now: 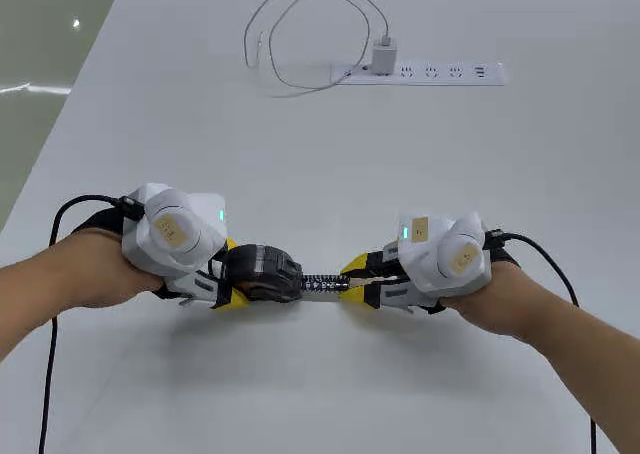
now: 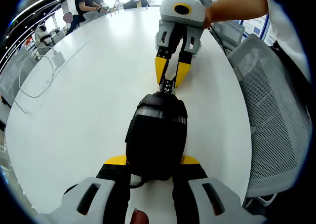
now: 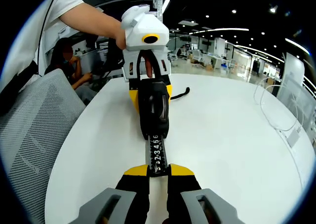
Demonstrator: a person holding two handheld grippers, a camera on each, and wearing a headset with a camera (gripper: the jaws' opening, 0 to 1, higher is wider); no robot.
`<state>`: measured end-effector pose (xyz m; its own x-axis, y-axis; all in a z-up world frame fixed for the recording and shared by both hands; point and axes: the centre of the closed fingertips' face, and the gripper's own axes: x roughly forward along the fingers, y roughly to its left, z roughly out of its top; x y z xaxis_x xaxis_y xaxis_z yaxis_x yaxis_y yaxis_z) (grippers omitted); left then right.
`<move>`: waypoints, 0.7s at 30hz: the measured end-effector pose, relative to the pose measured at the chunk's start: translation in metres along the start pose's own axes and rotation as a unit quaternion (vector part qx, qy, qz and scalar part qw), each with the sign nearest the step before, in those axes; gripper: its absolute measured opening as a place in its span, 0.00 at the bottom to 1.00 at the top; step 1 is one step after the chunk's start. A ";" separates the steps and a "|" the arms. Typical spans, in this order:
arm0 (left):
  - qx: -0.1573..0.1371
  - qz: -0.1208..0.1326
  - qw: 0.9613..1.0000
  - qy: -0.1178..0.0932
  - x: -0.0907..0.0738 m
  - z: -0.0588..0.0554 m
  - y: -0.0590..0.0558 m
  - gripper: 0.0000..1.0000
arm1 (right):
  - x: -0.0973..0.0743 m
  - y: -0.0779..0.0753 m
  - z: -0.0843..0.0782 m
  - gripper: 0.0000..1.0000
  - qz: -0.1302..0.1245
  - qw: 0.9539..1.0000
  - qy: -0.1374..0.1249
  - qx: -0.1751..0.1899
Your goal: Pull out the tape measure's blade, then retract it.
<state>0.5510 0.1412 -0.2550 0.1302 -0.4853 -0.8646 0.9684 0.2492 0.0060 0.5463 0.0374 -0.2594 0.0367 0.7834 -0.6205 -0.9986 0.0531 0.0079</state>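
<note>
A black tape measure case [image 1: 262, 272] rests low over the white table [image 1: 330, 164], held between the yellow-tipped fingers of my left gripper [image 1: 232, 274], which is shut on it. In the left gripper view the case [image 2: 157, 135] sits between the jaws of my left gripper [image 2: 154, 161]. A short length of numbered blade [image 1: 322, 284] runs from the case to my right gripper [image 1: 356, 280], which is shut on the blade's end. The right gripper view shows the blade [image 3: 156, 152] pinched in my right gripper [image 3: 158, 170], with the case [image 3: 153, 107] just beyond.
A white power strip [image 1: 420, 73] with a charger and a looping white cable [image 1: 290, 34] lies at the far side of the table. A grey mesh chair [image 2: 274, 115] stands at the table's edge, and people sit in the background.
</note>
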 end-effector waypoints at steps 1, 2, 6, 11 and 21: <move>0.001 0.000 1.000 0.000 0.000 0.000 0.000 0.28 | -0.001 0.000 -0.001 0.08 0.000 1.000 0.001 0.000; 0.001 -0.001 1.000 0.001 0.000 0.000 0.000 0.28 | -0.002 0.000 -0.002 0.08 -0.001 1.000 0.003 -0.002; 0.001 0.000 1.000 0.001 0.000 0.000 0.000 0.28 | -0.005 -0.001 -0.003 0.08 -0.002 1.000 0.005 -0.001; 0.001 0.000 1.000 0.001 0.000 -0.001 0.001 0.28 | -0.008 -0.001 -0.005 0.08 -0.003 1.000 0.008 0.000; 0.002 0.000 1.000 0.002 0.000 -0.001 0.001 0.28 | -0.015 -0.002 -0.011 0.08 -0.003 1.000 0.015 0.000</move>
<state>0.5517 0.1421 -0.2558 0.1283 -0.4816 -0.8669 0.9695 0.2449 0.0075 0.5476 0.0192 -0.2587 0.0422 0.7635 -0.6445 -0.9983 0.0589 0.0045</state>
